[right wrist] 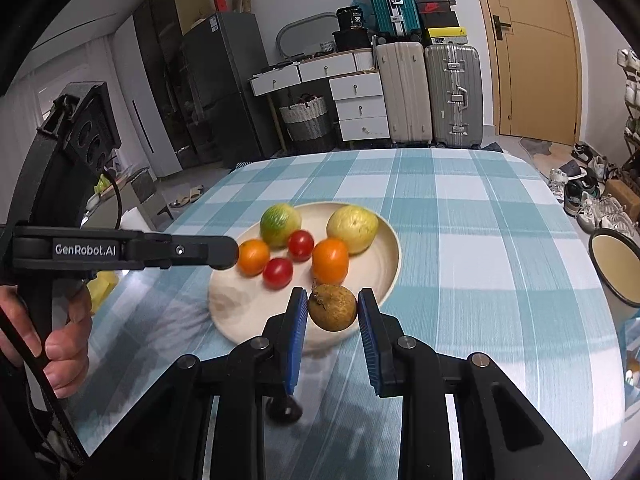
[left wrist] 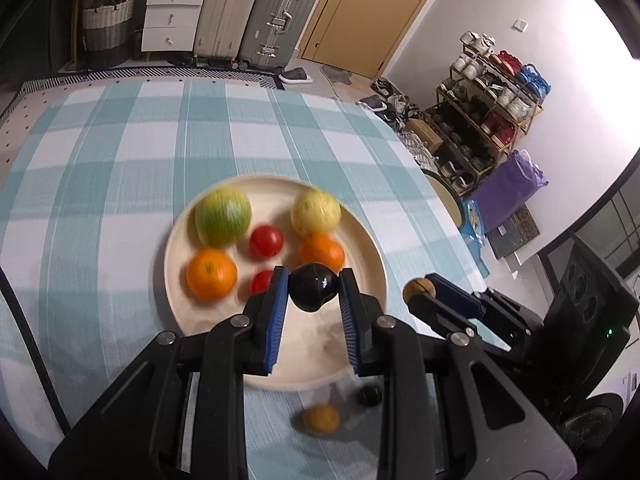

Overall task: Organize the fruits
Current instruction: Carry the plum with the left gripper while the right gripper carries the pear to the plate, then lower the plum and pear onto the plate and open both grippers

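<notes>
Left gripper [left wrist: 313, 288] is pinching a glossy near-black fruit [left wrist: 312, 287], roundish with a stubby neck at the bottom, held just over the near part of the plate [left wrist: 176, 248]. Right gripper [right wrist: 332, 310] has a brownish, rough-skinned round fruit [right wrist: 332, 307] between its blue ribbed pads [right wrist: 297, 336]; the right pad looks pressed on it, and there's a sliver of gap on the left, so I can't tell for sure that it's clamped. It sits at the plate's near rim. The plate is a wide, shallow, cream matte round with a low lip, and it holds a green-yellow streaked fruit [left wrist: 222, 216], a pale yellow one [left wrist: 316, 213], two oranges [left wrist: 211, 274] [left wrist: 322, 252] and two small shiny red tomatoes [left wrist: 266, 241] [left wrist: 262, 281]. Still on the teal and white checked cloth [left wrist: 120, 152], near the plate's front edge: a small orange-yellow fruit [left wrist: 321, 419] and a little dark one [left wrist: 369, 395], both blurry. A cream enamel bowl [right wrist: 614, 268] sits off at the table's right edge.
</notes>
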Tool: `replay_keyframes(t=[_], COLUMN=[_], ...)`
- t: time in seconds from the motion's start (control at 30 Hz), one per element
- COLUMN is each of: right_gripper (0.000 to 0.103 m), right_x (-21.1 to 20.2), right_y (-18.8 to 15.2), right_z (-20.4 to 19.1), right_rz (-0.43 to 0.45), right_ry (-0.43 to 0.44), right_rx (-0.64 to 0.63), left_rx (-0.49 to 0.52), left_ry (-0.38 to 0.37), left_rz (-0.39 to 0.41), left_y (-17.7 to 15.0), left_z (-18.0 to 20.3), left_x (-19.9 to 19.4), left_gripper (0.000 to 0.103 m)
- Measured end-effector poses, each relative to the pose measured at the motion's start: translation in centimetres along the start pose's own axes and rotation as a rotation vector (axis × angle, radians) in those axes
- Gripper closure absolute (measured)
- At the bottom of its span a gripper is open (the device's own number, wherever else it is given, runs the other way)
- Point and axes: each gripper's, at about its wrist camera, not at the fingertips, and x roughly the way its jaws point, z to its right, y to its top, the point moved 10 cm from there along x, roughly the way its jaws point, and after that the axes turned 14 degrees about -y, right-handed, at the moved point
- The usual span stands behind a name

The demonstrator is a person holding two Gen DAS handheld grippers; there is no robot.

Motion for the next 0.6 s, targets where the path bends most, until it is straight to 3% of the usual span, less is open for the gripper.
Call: replay_keyframes(t=[0.3,0.6], right_gripper=[0.077,0.077], right_x=[3.5,6.1], right_y=[2.5,2.9], right_z=[1.0,1.4], right_rz=[-0.012,-0.038], right_ry=[-0.004,-0.013], right_rx=[0.048,0.056], left_rx=[-0.007,-0.041], left_ry=[0.010,-0.008], left_rz=[-0.007,-0.050], left_y=[5.7,7.4], left_z=[-2.8,-4.8], left_x=[3.1,6.5], left_gripper=[0.080,0.081])
